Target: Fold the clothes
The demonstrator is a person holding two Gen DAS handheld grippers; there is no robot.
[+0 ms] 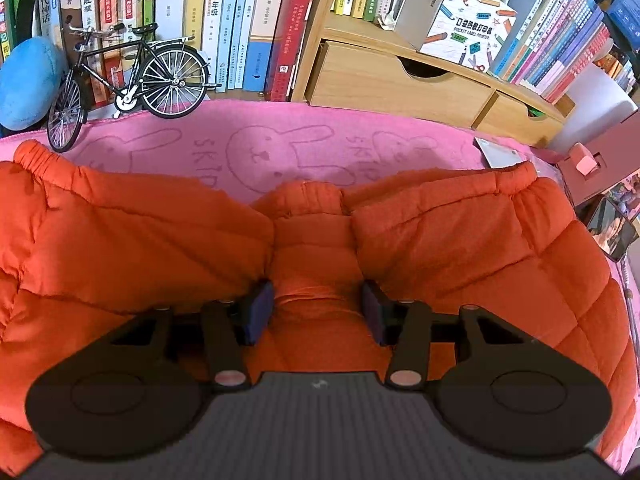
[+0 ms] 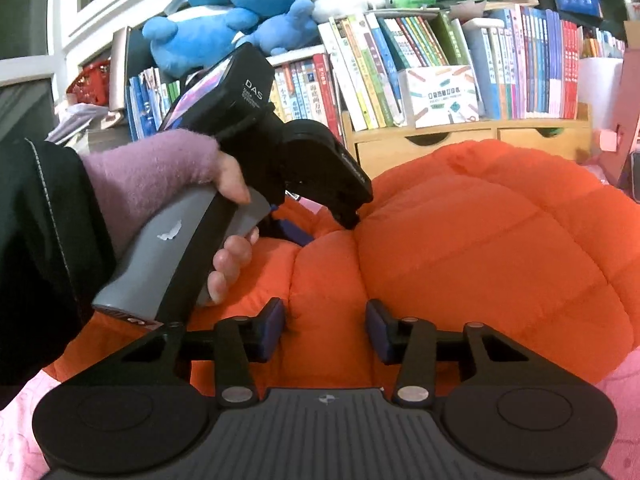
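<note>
The left gripper (image 1: 318, 312) points steeply down, its two blue-padded fingers (image 1: 260, 308) part-way apart with a bunched ridge of orange jacket (image 1: 316, 276) between them, the pads against its sides. In the right wrist view a hand (image 2: 230, 216) in a fuzzy purple cuff under a dark sleeve (image 2: 36, 240) wraps the grey handle of this left gripper, thumb on top and fingers curled beneath. The right gripper (image 2: 326, 330) tilts gently downward, its fingers (image 2: 272, 328) also part-way apart, straddling a puffy fold of the jacket; whether the pads press it cannot be told.
</note>
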